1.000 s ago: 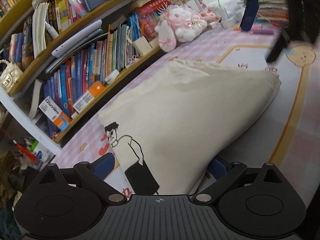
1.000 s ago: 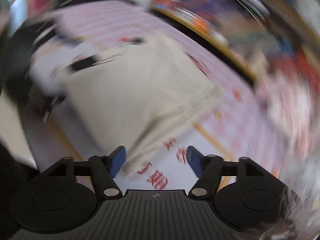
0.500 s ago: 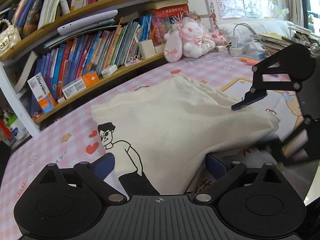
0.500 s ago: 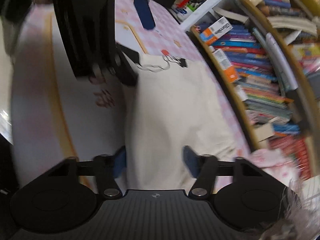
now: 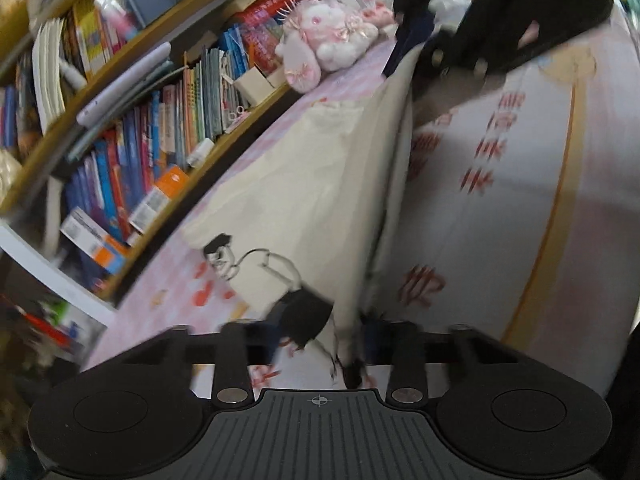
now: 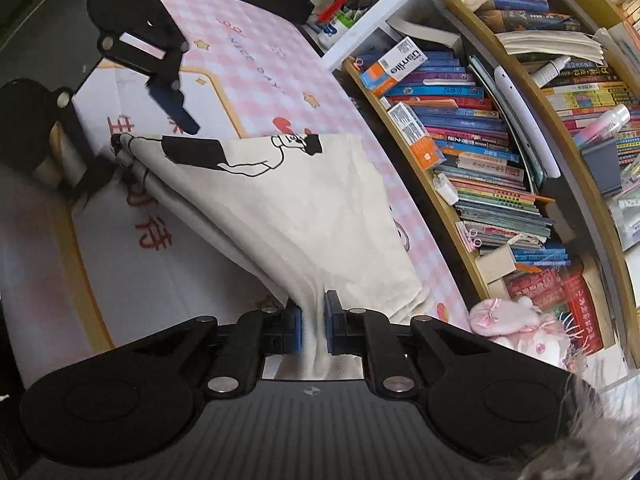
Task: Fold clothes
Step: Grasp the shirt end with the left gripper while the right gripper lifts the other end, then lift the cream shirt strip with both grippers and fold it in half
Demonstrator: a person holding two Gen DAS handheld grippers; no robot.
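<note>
A cream garment (image 6: pixel 304 208) with a black cartoon figure lies on the pink checked mat (image 6: pixel 248 60). My right gripper (image 6: pixel 314 320) is shut on one corner, the cloth bunched between its blue pads, and its jaws are still closing. From there the cloth's front edge runs as a raised ridge to the opposite corner. My left gripper (image 5: pixel 324 330) is closing around that corner by the dark print. The garment (image 5: pixel 304 184) is between its fingers, and one blue pad (image 6: pixel 172 104) still stands clear of it. The right gripper (image 5: pixel 416 56) shows blurred at the far corner in the left wrist view.
A curved wooden bookshelf (image 6: pixel 472 168) packed with books runs along the mat's far side. A pink plush toy (image 6: pixel 516 328) sits at its foot near my right gripper. Pens and clutter (image 6: pixel 340 12) lie past the mat's end. Printed white mat (image 5: pixel 500 220) stretches beside the garment.
My right jaws closed onto the garment's corner and lifted that edge. My left jaws narrowed around the corner by the print, and the left view rolled.
</note>
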